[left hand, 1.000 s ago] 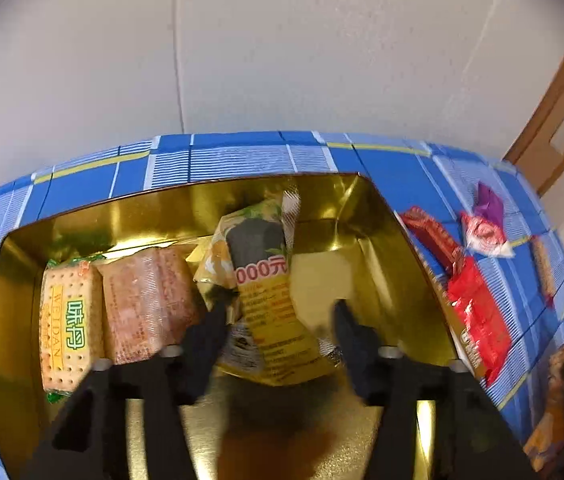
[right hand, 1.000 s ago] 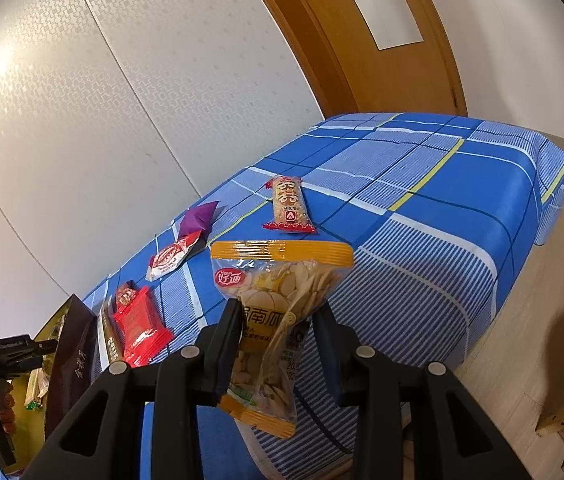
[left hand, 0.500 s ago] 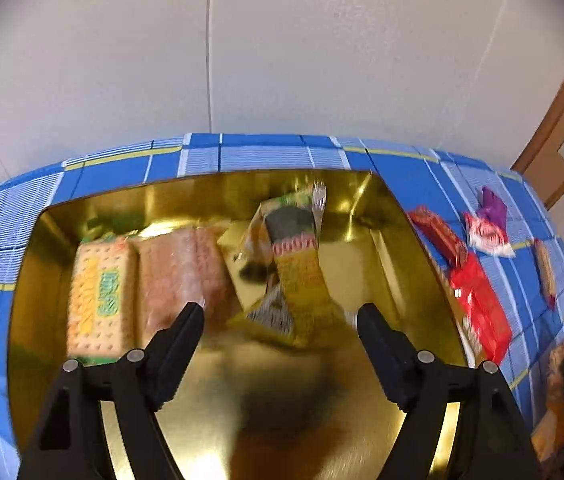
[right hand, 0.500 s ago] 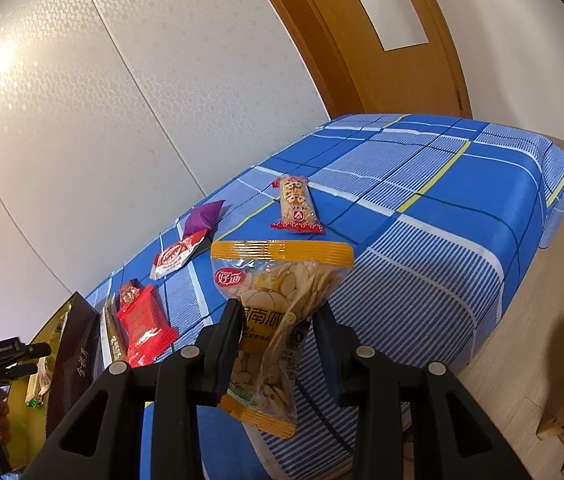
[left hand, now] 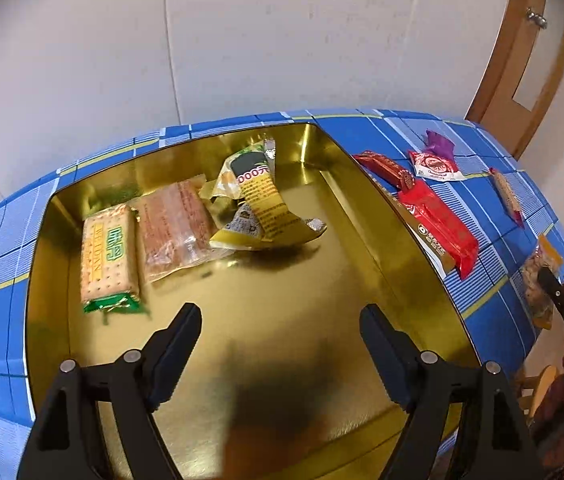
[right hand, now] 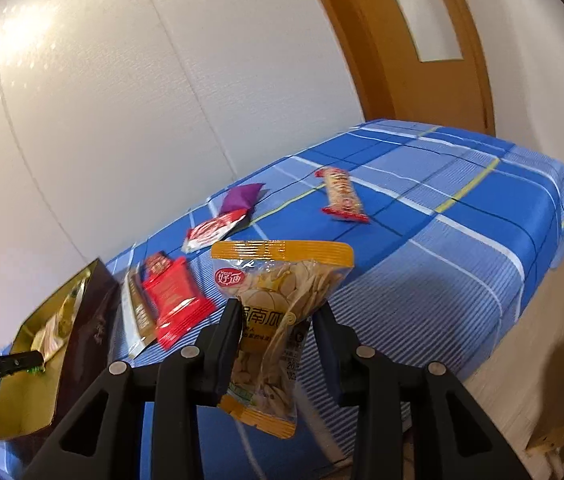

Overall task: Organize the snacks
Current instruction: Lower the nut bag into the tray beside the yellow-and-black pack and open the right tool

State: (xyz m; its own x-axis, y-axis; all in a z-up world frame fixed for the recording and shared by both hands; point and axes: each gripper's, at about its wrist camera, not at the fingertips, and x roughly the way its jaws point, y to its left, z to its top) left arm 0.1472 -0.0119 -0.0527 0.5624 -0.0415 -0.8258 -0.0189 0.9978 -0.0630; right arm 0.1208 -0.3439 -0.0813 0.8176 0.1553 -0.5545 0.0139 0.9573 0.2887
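My left gripper (left hand: 280, 320) is open and empty above the gold tin (left hand: 366, 280). In the tin lie a green-ended cracker pack (left hand: 108, 254), a pink wafer pack (left hand: 174, 230) and a crumpled yellow packet (left hand: 260, 204). My right gripper (right hand: 276, 316) is shut on a clear pumpkin-seed bag (right hand: 278, 280) with orange trim, held off the table's front edge. The tin (right hand: 30, 384) also shows at the left of the right wrist view.
On the blue plaid tablecloth (right hand: 442, 248) beside the tin lie a red pack (right hand: 174, 296), a gold-brown bar (right hand: 136, 316), a red-white packet (right hand: 214, 230), a purple packet (right hand: 242, 196) and a red-ended bar (right hand: 342, 194). A wooden door (right hand: 422, 40) stands behind.
My left gripper has opened, let go of the yellow packet in the tin and pulled back. My right gripper has moved slightly with the seed bag still in it.
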